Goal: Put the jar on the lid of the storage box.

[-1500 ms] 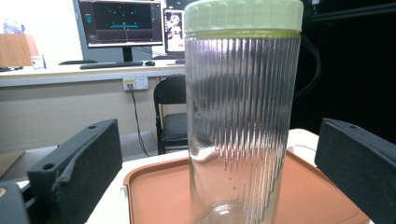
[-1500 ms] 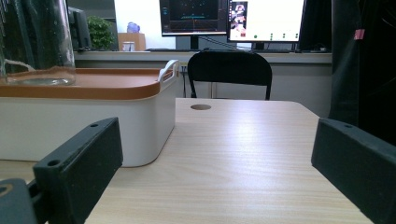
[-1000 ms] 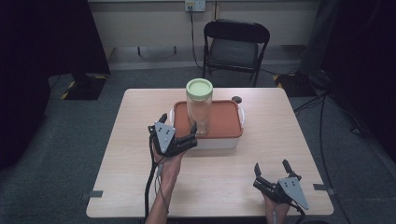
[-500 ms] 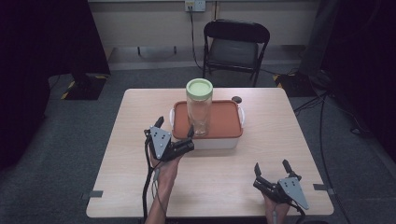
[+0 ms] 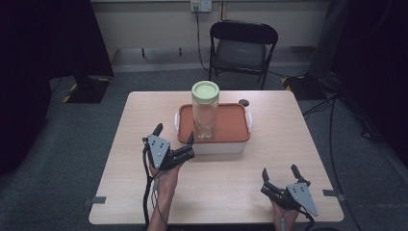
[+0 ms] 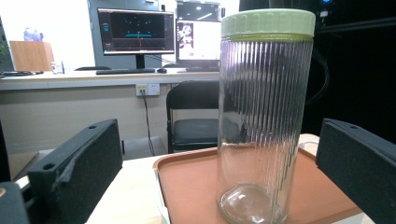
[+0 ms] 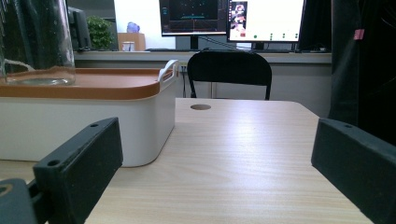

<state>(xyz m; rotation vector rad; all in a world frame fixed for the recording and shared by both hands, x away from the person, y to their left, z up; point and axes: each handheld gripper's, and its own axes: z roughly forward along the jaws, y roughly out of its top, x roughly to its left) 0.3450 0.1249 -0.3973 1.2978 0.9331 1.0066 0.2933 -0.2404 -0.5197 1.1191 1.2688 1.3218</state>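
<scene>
**Left gripper drawn up before the jar, jaws apart**

The table (image 5: pixel 125 192) occupies the centre of the high view. At its middle sits a white box with an orange lid (image 5: pixel 226 132). A ribbed glass jar (image 5: pixel 205 113) with a pale green cap (image 5: pixel 205 90) stands upright on that lid, left of its centre.

The left gripper (image 5: pixel 174 136), lower left of centre, is spread wide, just short of the box edge, grasping nothing. In the left gripper view the jar (image 6: pixel 264 126) stands between the jaws but beyond them.

The right gripper (image 5: pixel 279 172), lower right, rests near the table's front edge, fingers released, well apart from the box.
</scene>
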